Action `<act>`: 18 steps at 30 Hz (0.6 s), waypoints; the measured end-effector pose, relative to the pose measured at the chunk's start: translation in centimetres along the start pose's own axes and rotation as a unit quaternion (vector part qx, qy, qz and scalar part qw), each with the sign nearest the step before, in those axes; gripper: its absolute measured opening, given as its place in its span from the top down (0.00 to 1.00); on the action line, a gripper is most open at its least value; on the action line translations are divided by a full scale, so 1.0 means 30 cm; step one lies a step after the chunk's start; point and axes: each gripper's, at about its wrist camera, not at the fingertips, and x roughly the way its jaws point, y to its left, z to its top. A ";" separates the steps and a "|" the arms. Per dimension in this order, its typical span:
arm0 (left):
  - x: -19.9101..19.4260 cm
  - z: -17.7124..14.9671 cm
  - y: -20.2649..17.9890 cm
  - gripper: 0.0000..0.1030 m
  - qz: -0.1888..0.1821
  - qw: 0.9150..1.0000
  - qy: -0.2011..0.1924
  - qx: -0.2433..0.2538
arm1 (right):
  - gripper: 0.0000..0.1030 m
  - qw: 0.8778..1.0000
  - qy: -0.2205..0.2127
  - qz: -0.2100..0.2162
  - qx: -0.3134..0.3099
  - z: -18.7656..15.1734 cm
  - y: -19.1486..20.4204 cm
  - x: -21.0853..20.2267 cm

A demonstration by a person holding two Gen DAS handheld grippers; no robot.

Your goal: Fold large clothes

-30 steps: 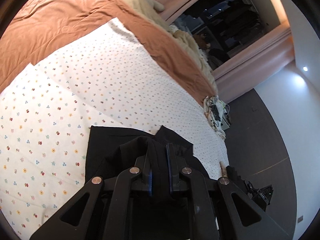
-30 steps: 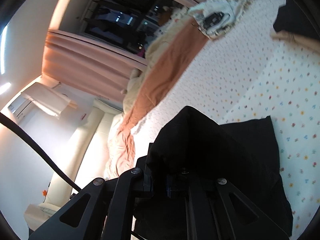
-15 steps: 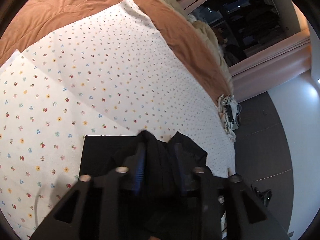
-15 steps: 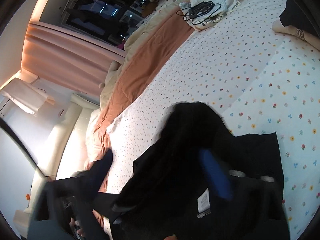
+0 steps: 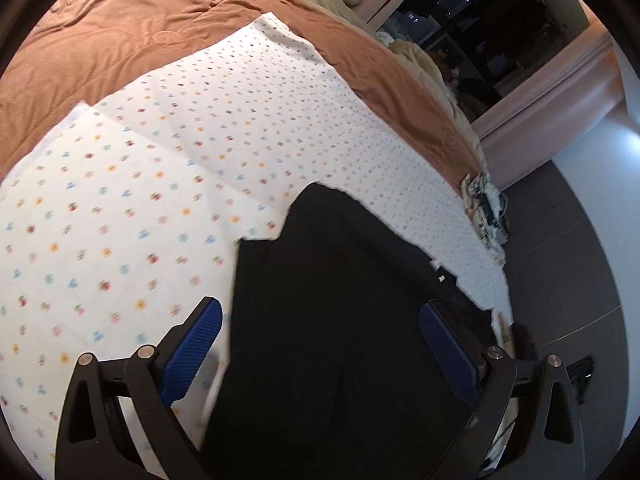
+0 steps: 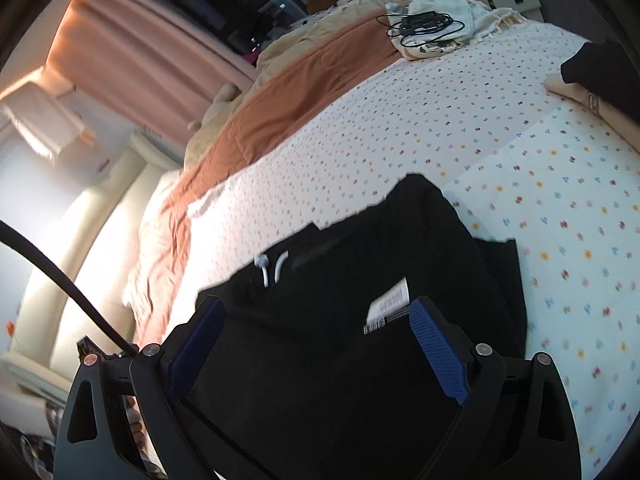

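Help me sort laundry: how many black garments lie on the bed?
2: one black garment under the right gripper, another at the bed's far edge; more may be hidden.

The black clothes (image 5: 340,320) run off the bottom edge. The sheet's flowers (image 5: 104,284) look smeared. The label (image 6: 388,308) has print too small to read.

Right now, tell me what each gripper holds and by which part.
Nothing is held. The left gripper is opening and the right gripper is open; the black garment lies on the bed between their fingers, ungripped.
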 end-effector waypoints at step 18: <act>-0.048 -0.272 0.124 0.93 0.066 0.995 0.057 0.050 | 0.34 0.984 0.082 -0.064 -0.148 -0.304 0.297 -0.055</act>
